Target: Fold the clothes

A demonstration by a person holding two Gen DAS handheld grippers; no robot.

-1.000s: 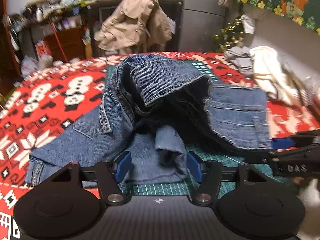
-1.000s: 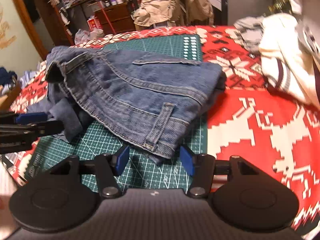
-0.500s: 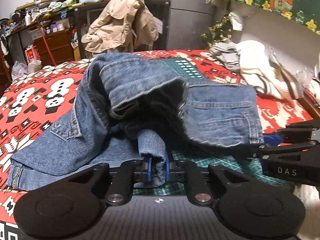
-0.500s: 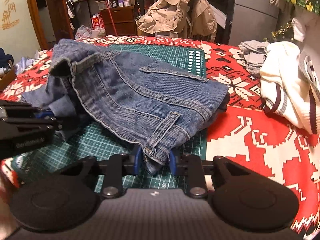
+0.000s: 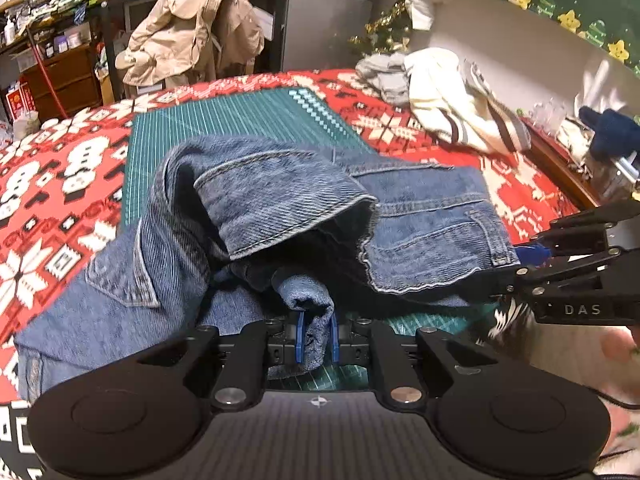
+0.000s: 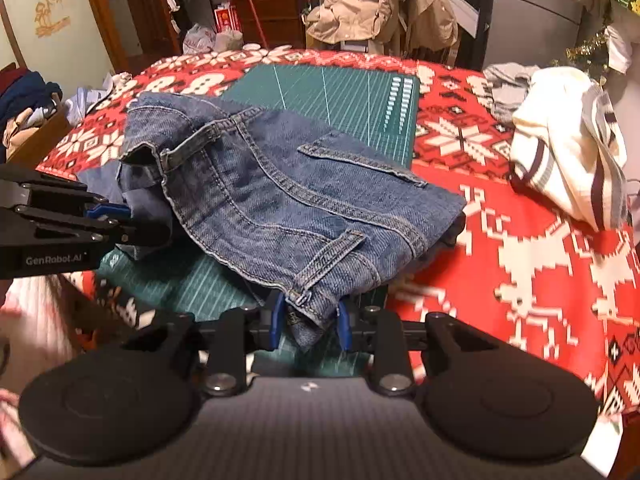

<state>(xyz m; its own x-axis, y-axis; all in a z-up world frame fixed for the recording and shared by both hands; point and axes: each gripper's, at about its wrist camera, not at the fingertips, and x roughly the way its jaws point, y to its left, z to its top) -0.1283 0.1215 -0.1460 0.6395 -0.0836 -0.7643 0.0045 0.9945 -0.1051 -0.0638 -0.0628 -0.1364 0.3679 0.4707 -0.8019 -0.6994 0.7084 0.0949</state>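
Surface: red patterned blanket [image 6: 520,248] under green cutting mat [image 6: 340,92].
Jeans [image 6: 280,200]: bunched on the mat.
Left gripper [image 5: 316,336]: pinching denim fold.
Right gripper [image 6: 310,320]: clamping waistband.
Room: tan coat [image 6: 384,4], cluttered shelves [image 5: 52,4].

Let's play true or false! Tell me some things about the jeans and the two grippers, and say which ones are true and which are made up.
1. The left gripper is shut on a fold of the jeans. True.
2. The right gripper is open with nothing between its pads. False: it is shut on the waistband edge of the jeans, by a belt loop.
3. The jeans lie partly on a green cutting mat. True.
4. The cloth under the mat is plain blue. False: it is red with white patterns.
5. A cream striped garment lies apart from the jeans. True.
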